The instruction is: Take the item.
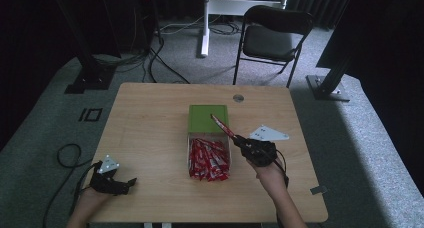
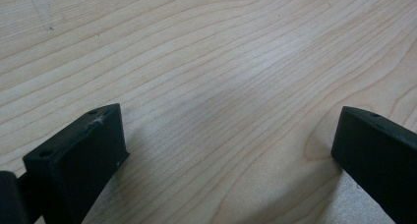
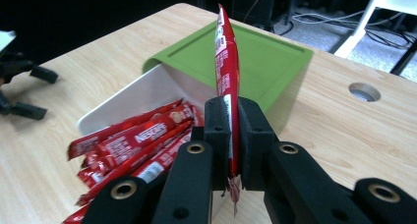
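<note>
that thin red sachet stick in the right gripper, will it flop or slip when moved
The thin red sachet stick probably stays fairly stiff: it stands straight above the right gripper. It looks light. Its glossy wrapper may slip, though the jaws pinch it flat.

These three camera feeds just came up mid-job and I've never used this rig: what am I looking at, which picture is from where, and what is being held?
No robot arm here: a person holds a two-fingered gripper in each hand at a wooden table. The high view looks down from above. The other two come from cameras riding on each gripper, looking along its black fingers. In the middle lies a green-and-white box tipped on its side, with red stick packets spilling out. The right gripper is shut on one red packet, holding it up over the box. The left gripper rests open near the table's near left corner, holding nothing.
</note>
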A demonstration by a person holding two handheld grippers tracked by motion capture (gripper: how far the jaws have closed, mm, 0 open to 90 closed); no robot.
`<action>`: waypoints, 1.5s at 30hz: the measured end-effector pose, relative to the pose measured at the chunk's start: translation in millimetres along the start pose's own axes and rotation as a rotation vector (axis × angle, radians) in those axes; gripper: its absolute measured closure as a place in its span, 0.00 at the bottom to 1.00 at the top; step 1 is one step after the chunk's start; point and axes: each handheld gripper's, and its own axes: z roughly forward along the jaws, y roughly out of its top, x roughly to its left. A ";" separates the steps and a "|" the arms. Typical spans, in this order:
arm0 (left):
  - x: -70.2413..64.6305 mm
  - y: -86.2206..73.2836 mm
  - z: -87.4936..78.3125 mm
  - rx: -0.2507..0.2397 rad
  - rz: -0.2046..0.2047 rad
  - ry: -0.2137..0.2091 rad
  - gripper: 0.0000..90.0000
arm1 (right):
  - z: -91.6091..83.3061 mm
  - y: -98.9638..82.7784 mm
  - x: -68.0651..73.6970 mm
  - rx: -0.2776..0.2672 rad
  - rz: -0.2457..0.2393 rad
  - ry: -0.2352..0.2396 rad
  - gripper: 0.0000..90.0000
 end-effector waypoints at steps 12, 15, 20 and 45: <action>0.0 0.0 0.1 -0.001 -0.001 0.000 0.01 | 7.9 -12.7 -24.7 -0.029 0.090 -0.101 0.94; -0.1 0.0 0.1 -0.001 -0.001 0.000 0.01 | 10.3 -17.6 -30.4 -0.035 0.111 -0.123 0.94; 0.0 0.0 0.0 -0.001 0.000 0.000 0.01 | 13.6 -27.0 -41.4 -0.058 0.154 -0.166 0.94; 0.1 0.0 0.0 0.001 0.001 0.000 0.01 | 62.2 -83.4 -65.3 0.078 0.262 -0.205 0.94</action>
